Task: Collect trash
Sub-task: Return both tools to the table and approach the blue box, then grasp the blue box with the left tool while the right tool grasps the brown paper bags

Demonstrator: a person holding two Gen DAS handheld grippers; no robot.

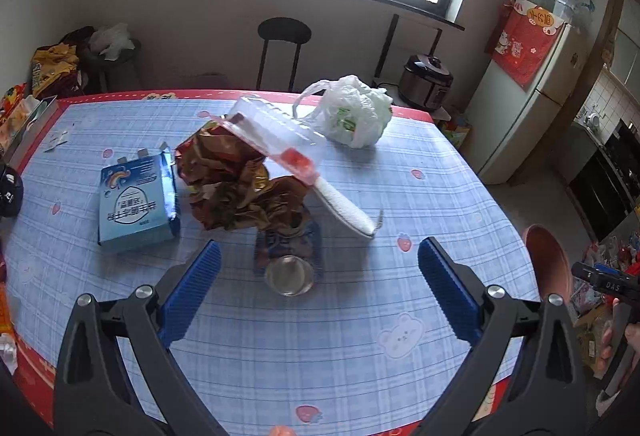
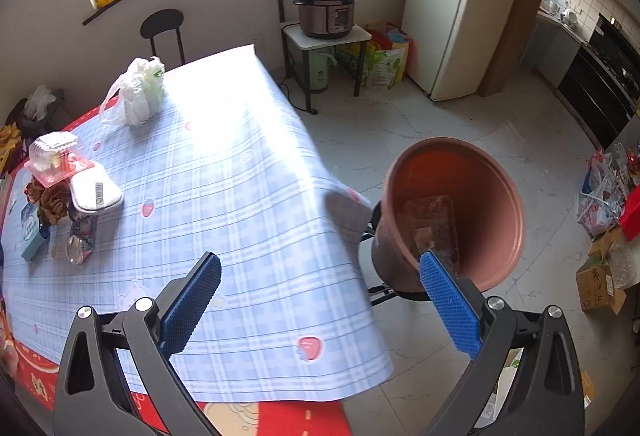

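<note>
The left gripper (image 1: 319, 268) hangs above the bench (image 1: 360, 356) with its blue pads wide apart and nothing between them. Under the gap lies a can (image 1: 289, 268) on its side, its shiny round end turned toward the camera. Just behind the can sits a crumpled brown wrapper (image 1: 236, 179). A clear plastic box (image 1: 276, 135) with a red edge rests tilted on top of the wrapper, and a white slipper-like thing (image 1: 344, 205) lies against the wrapper's right side. Left of the wrapper, close beside it, is a light blue carton (image 1: 136, 199). A white plastic bag (image 1: 348, 111) stands farther back, near the far edge of the bench, apart from the pile.

The right gripper (image 2: 320, 276) is also spread open and holds nothing. Its left pad is over the bench cloth, and its right pad (image 2: 448, 304) overlaps in view the near rim of a brown bin (image 2: 492, 187); I cannot tell if they touch. The bin is off the right side of the bench, tilted with its mouth toward the camera. Inside it, at the bottom, lies a flat clear piece of packaging (image 2: 432, 220). In this view the trash pile is far to the left on the bench, well apart from the bin.
</note>
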